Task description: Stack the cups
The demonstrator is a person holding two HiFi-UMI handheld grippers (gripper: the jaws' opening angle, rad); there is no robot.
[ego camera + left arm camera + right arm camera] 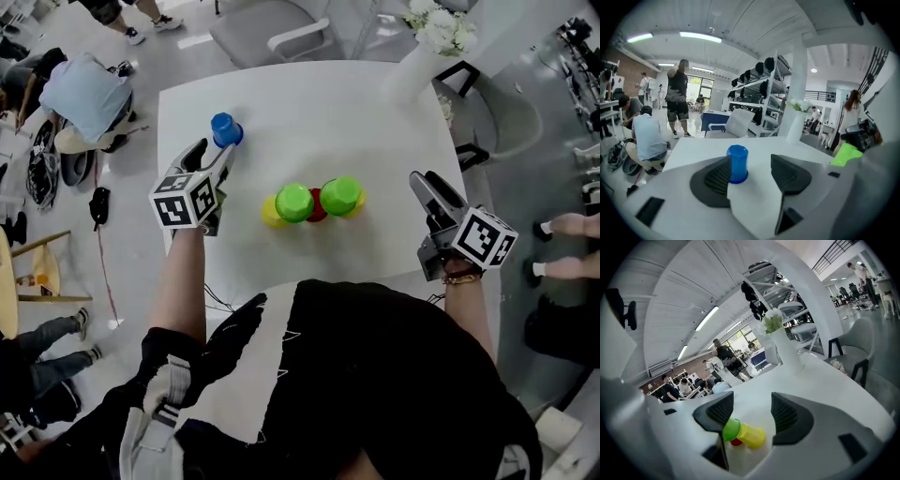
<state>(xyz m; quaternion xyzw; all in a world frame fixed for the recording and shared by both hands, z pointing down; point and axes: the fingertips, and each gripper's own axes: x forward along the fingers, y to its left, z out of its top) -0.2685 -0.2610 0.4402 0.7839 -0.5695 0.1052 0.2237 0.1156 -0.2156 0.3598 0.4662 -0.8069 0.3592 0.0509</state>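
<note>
**Desk:** What is the left gripper (211, 152) doing at the far left of the white square table (375, 122)?

**Photographer:** It points at a small blue plastic cup (226, 129), which stands upside down on the tabletop, well apart from the other cups. In the left gripper view the blue plastic cup (737, 163) sits just beyond the tips, between the two black ribbed pads (717, 178) and closer to the left one. The jaws stand released. There is a clear gap on the right pad's side, so nothing is grasped.

**Desk:** And the other cups?

**Photographer:** They are bunched at the table's middle. The left green plastic cup (294, 202) and the right green plastic cup (341, 196) lie side by side. Yellow plastic cups (271, 215) show at the outer ends, and a red plastic cup (317, 210) is between the greens. Whether any are nested I cannot tell.

**Desk:** The right gripper (419, 178)?

**Photographer:** It is at the near right edge, aimed left toward that bunch. Its jaws are apart and empty, and the cups lie on the table beyond its tips. A white vase (412, 70) stands at the far right corner.
</note>
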